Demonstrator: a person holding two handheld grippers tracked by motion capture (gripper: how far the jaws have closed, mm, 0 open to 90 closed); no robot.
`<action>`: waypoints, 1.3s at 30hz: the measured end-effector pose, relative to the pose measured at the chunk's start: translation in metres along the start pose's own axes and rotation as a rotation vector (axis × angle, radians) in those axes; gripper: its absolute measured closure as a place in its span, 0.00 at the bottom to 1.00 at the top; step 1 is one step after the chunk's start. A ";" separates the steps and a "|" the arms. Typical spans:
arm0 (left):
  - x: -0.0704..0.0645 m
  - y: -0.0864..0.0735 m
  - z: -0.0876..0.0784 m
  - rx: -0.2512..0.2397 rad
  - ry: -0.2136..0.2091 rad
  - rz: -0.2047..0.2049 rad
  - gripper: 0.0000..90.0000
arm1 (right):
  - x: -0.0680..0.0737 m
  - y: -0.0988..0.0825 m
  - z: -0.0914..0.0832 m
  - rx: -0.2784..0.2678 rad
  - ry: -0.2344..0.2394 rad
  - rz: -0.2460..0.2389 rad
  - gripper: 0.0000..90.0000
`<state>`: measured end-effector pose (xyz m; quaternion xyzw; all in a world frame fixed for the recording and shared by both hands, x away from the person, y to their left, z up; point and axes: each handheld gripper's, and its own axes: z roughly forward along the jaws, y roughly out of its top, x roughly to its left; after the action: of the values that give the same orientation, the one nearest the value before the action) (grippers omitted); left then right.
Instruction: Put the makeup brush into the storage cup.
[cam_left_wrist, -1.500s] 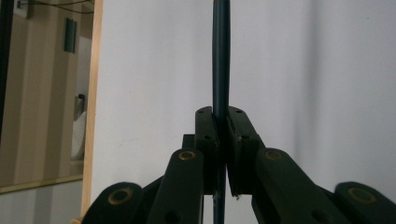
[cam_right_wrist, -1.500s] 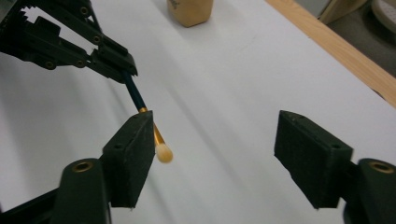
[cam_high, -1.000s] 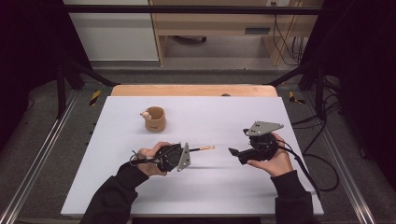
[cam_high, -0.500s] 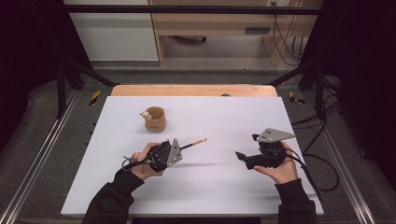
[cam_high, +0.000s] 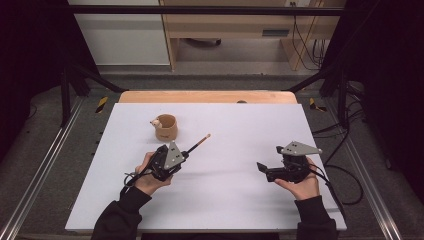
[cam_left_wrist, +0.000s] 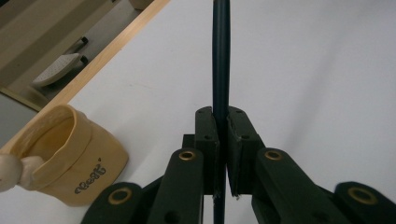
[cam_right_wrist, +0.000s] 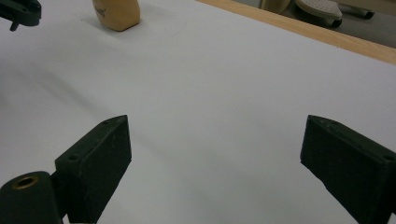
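Observation:
My left gripper (cam_high: 183, 153) is shut on a thin dark pen (cam_high: 199, 142) whose orange-brown tip points up and to the right. In the left gripper view the pen's shaft (cam_left_wrist: 221, 56) runs straight out between the closed jaws of that gripper (cam_left_wrist: 222, 126). A tan cup (cam_high: 166, 127) with a small white knob on its rim stands just behind the left hand, and it appears low left as the cup (cam_left_wrist: 70, 158). My right gripper (cam_high: 261, 167) stands open at the right, pointing left, with nothing between its jaws (cam_right_wrist: 224, 154). The cup (cam_right_wrist: 116, 14) lies far off from it.
The white table top (cam_high: 225, 210) ends at a wooden strip (cam_high: 207, 96) along its far edge. Metal frame rails run down both sides. Cables (cam_high: 345, 175) trail off the right edge. Beyond the table stands a wooden desk (cam_high: 225, 25).
My left gripper has shifted left with the pen, and the pen's tip has swung away from me. The right gripper has drawn off to the right and nearer the front edge.

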<state>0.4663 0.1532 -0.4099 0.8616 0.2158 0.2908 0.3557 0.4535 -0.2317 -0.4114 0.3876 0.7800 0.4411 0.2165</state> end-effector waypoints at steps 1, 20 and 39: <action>0.001 -0.001 -0.001 -0.006 0.002 -0.013 0.93 | -0.001 -0.001 0.000 0.000 -0.004 0.001 0.10; 0.025 -0.005 -0.011 -0.114 0.123 -0.274 0.93 | -0.002 -0.013 0.000 -0.003 -0.053 0.042 0.08; 0.051 -0.006 -0.018 -0.182 0.247 -0.418 0.93 | -0.002 -0.019 0.004 -0.010 -0.091 0.055 0.08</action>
<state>0.4913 0.1958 -0.3861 0.7206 0.4039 0.3323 0.4552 0.4496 -0.2370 -0.4294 0.4275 0.7562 0.4325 0.2416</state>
